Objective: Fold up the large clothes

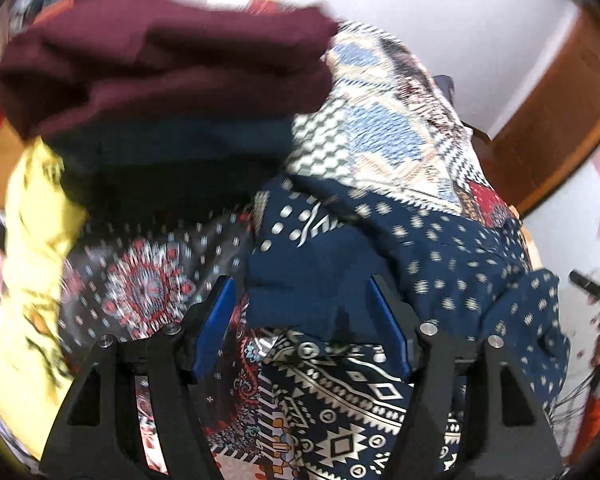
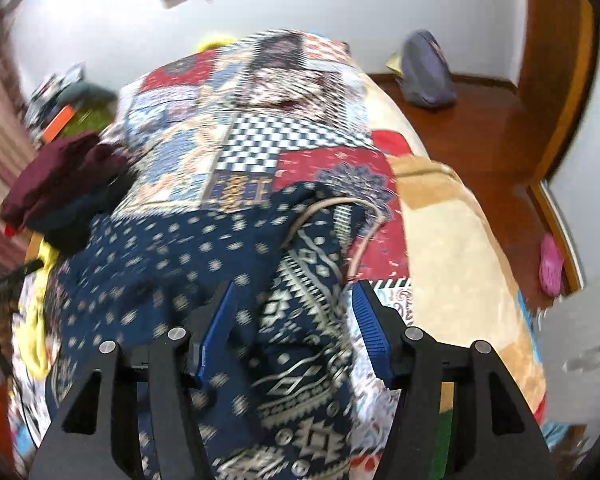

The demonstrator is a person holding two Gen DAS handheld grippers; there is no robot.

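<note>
- Blue pads of your left claw (image 1: 302, 328) sit spread apart, and the navy patterned garment (image 1: 380, 248) bunches up between and beyond them; nothing is pinched, so the cloth lies under its own weight alone.
- Your right claw (image 2: 292, 332) is spread as well, poised over the same navy garment (image 2: 204, 256), where the dotted part meets the banded white geometric border. That border runs down between the pads, which makes it a likely edge to take.
- You'll find the garment crumpled on the bed, on top of a patchwork quilt (image 2: 236, 144), with its neckline or trim showing as a pale curved line near the quilt's red panel. It's rumpled rather than flat, so I'd judge the folding has barely begun, and the cloth needs spreading first.
- A stack of folded clothes (image 1: 160, 60), maroon on top of something dark, sits just beyond the garment on the left side, presumably the finished pile kept out of the working area.
- A yellow printed cloth (image 1: 36, 240) lies beside that stack, partly under the navy fabric; take care you don't catch it when you close.
- Both views are blurred, so I can't tell whether either claw touches the fabric.
- Beyond the bed, a wooden floor (image 2: 480, 140) carries a grey bag (image 2: 426, 72).
</note>
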